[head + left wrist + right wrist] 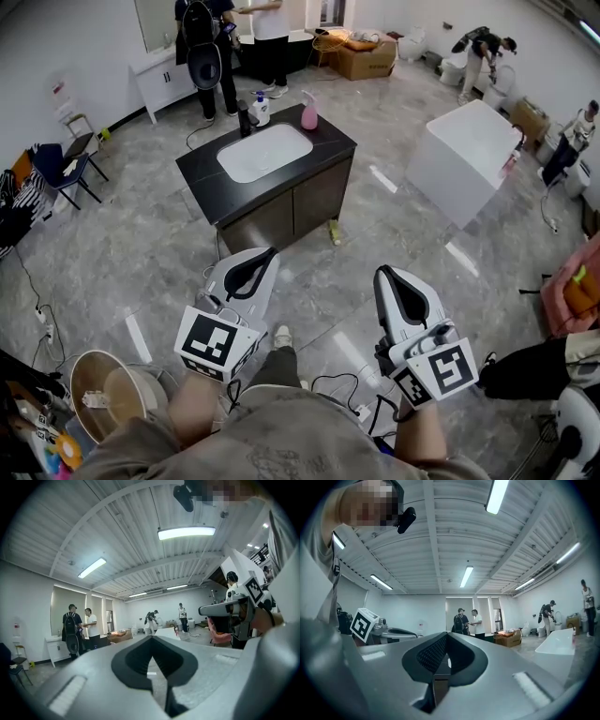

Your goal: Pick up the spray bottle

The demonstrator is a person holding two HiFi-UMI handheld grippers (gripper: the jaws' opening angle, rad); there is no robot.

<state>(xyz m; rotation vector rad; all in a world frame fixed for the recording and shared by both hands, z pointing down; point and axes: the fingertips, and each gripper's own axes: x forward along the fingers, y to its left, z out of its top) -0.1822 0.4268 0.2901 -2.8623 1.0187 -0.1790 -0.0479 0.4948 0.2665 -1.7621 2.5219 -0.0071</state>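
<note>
Though empty, 2 grippers [267,255] [384,275] (both) closed

The person wore a loose grey-beige shirt [281,441] with a faint print, dark trousers [278,364] and a pale shoe [282,335]. The left gripper [251,269] and right gripper [397,292] were smooth white shells, each lined with textured black pads around a spade-shaped opening between the jaws. The left cube [216,343] and right cube [442,368] were white, printed with black square markers. A black band [404,413] circled the right wrist.
</note>
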